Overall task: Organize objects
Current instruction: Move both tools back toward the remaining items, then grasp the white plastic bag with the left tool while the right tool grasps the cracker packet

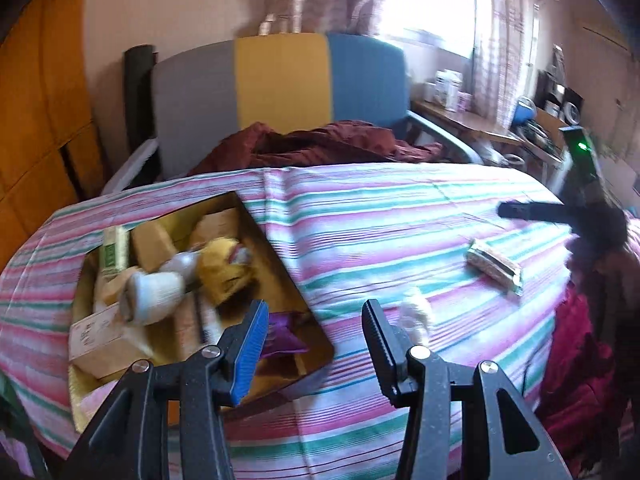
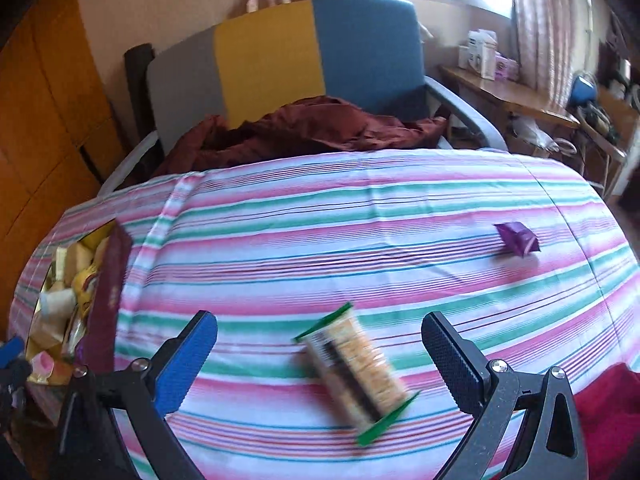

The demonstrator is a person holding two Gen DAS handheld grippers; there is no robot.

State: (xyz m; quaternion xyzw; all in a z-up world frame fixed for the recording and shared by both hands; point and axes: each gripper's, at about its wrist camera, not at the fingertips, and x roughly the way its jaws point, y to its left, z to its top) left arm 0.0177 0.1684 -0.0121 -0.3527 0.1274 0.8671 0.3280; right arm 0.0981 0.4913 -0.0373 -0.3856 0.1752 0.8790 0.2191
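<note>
A gold-lined box (image 1: pixel 276 240) full of small packets, boxes and a white roll sits on the striped cloth at left; it also shows in the right wrist view (image 2: pixel 108 284). My left gripper (image 1: pixel 316 340) is open and empty at the box's near right corner, with a small pale object (image 1: pixel 416 314) just past its right finger. My right gripper (image 2: pixel 320 356) is open wide, with a green-edged cracker packet (image 2: pixel 356 368) lying on the cloth between its fingers; the packet also shows in the left wrist view (image 1: pixel 496 266). A purple packet (image 2: pixel 518 238) lies far right.
A striped cloth (image 2: pixel 360 208) covers the table. A grey, yellow and blue chair (image 1: pixel 280 92) with a dark red garment (image 1: pixel 320 144) stands behind it. A cluttered desk (image 2: pixel 512 96) is at right. Red fabric (image 1: pixel 576 360) hangs at the near right edge.
</note>
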